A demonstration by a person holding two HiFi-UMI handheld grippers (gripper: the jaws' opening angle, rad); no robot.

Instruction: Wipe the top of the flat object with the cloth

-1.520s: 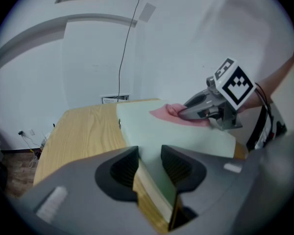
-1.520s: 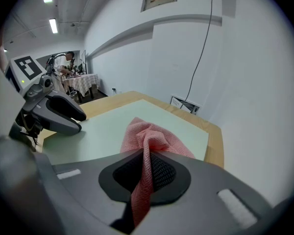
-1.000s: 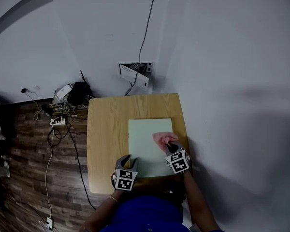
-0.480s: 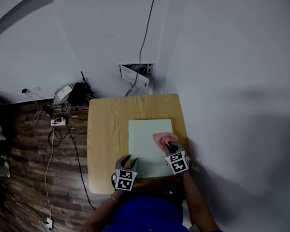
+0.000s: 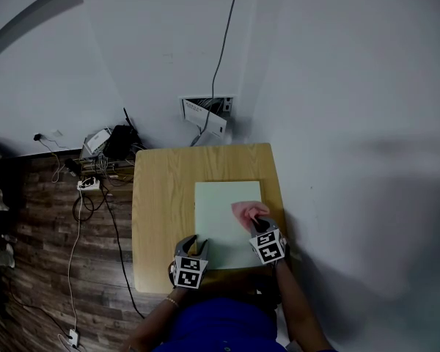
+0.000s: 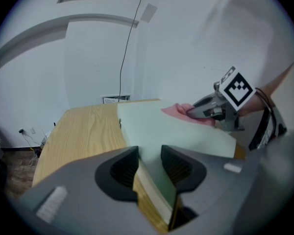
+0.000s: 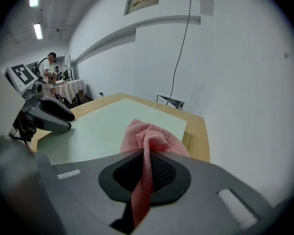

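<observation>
A pale green flat board [image 5: 224, 215] lies on the small wooden table [image 5: 161, 196]. My left gripper [image 5: 198, 244] grips the board's near left edge [image 6: 154, 190], its jaws closed on the edge of the board. My right gripper [image 5: 257, 224] is shut on a pink cloth [image 5: 246, 211], which rests bunched on the board's right side. In the right gripper view the pink cloth [image 7: 147, 141] runs up between the jaws and spreads onto the board [image 7: 108, 126]. The left gripper view shows the right gripper [image 6: 206, 112] and the cloth [image 6: 179, 110] at the board's far right.
The table stands against a white wall. A black box and cables [image 5: 117, 141] lie on the wood floor to the left. An open wall panel [image 5: 205, 112] with a cable sits behind the table. Bare tabletop [image 6: 78, 131] lies left of the board.
</observation>
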